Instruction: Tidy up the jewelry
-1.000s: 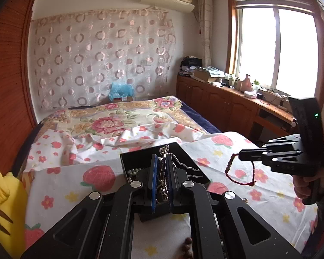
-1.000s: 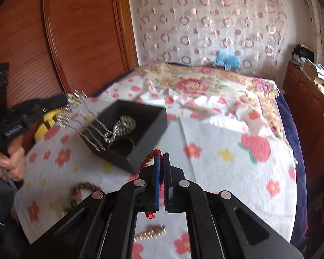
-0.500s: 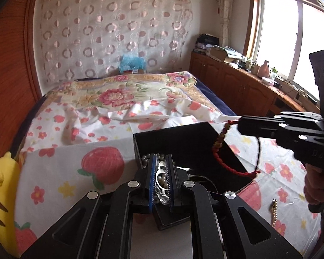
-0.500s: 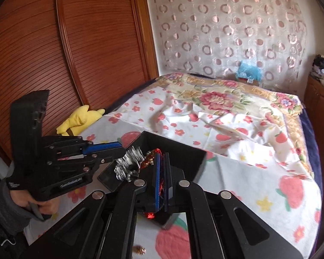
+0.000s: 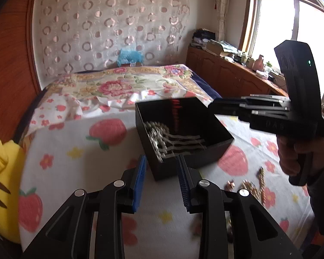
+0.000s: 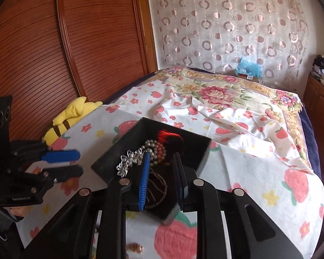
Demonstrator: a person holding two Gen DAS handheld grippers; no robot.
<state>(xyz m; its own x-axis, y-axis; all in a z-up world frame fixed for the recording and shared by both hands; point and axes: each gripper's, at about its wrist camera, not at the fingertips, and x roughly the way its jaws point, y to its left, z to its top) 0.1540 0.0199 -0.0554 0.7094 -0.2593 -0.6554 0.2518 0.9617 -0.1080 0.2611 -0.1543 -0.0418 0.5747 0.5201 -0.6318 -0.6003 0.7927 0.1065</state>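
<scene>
A black open box (image 5: 207, 151) sits on the strawberry-print sheet; it also shows in the right wrist view (image 6: 196, 149). Inside lie a silver chain piece (image 5: 162, 138), pearls (image 6: 154, 149) and a blurred red bead bracelet (image 6: 168, 136) dropping in. My left gripper (image 5: 161, 181) is open and empty just in front of the box. My right gripper (image 6: 161, 179) is open and empty over the box. The right gripper's body (image 5: 267, 112) hovers at the box's right side in the left wrist view.
Loose gold and brown bead jewelry (image 5: 257, 185) lies on the sheet right of the box. A yellow plush toy (image 5: 2, 185) lies at the bed's left edge. A wooden wardrobe (image 6: 75, 43) stands to the left. A wooden counter (image 5: 237, 75) runs under the window.
Both grippers opened. The silver chain left my left gripper and lies in the box. The red bracelet left my right gripper and falls into the box.
</scene>
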